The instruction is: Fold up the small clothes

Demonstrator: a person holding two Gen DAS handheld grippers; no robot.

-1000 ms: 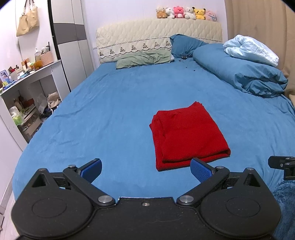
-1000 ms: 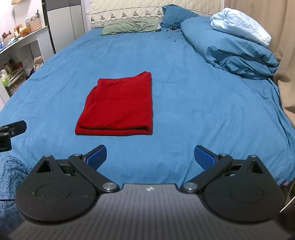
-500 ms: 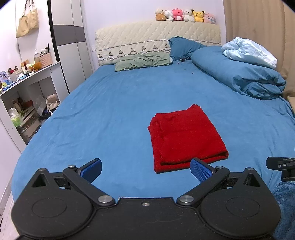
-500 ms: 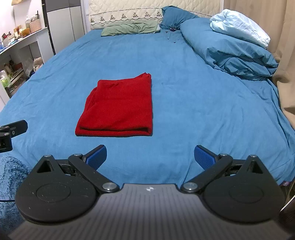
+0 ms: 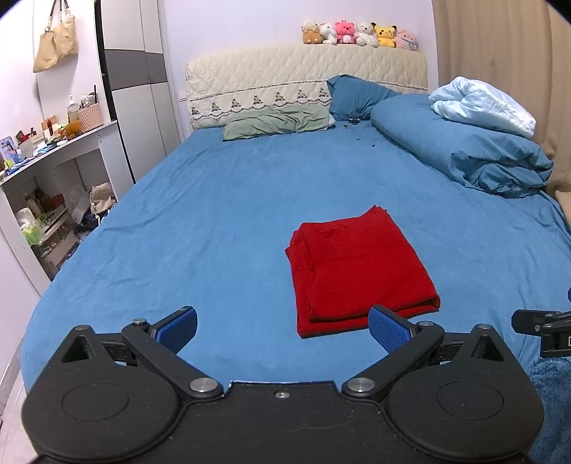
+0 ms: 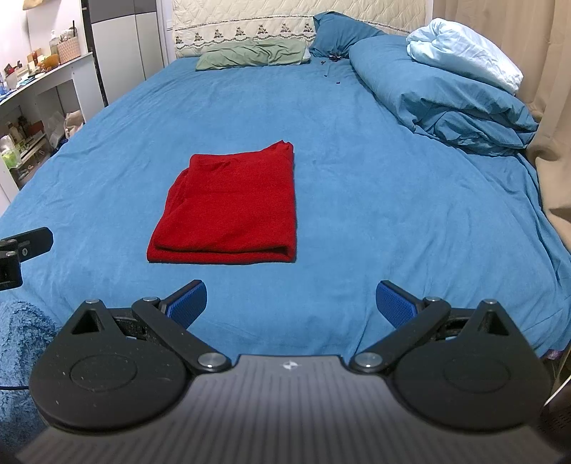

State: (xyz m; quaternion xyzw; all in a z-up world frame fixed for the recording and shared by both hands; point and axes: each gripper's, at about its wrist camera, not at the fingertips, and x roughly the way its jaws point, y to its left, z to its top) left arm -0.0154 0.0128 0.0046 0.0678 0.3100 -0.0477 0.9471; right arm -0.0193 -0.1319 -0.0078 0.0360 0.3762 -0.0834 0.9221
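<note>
A red cloth [image 5: 357,264] lies folded into a neat rectangle on the blue bed sheet [image 5: 221,221], its doubled edge toward me. My left gripper [image 5: 282,330] hovers open at the near edge of the bed, with the cloth just beyond its right finger. In the right wrist view the same red cloth [image 6: 232,207] sits ahead and to the left of my right gripper [image 6: 291,303], which is open and holds nothing. Neither gripper touches the cloth. Part of the other gripper's body shows at each view's side edge.
A bunched blue duvet [image 5: 464,150] with a pale blue cloth [image 5: 481,107] on top fills the far right of the bed. Pillows [image 5: 278,121] and a headboard with plush toys [image 5: 357,34] are at the back. Cluttered white shelves [image 5: 53,185] stand left; a curtain [image 6: 542,89] hangs right.
Both grippers have drawn back and risen slightly from the bed, so the cloth sits a little lower and farther in view. The cloth itself has not moved.
</note>
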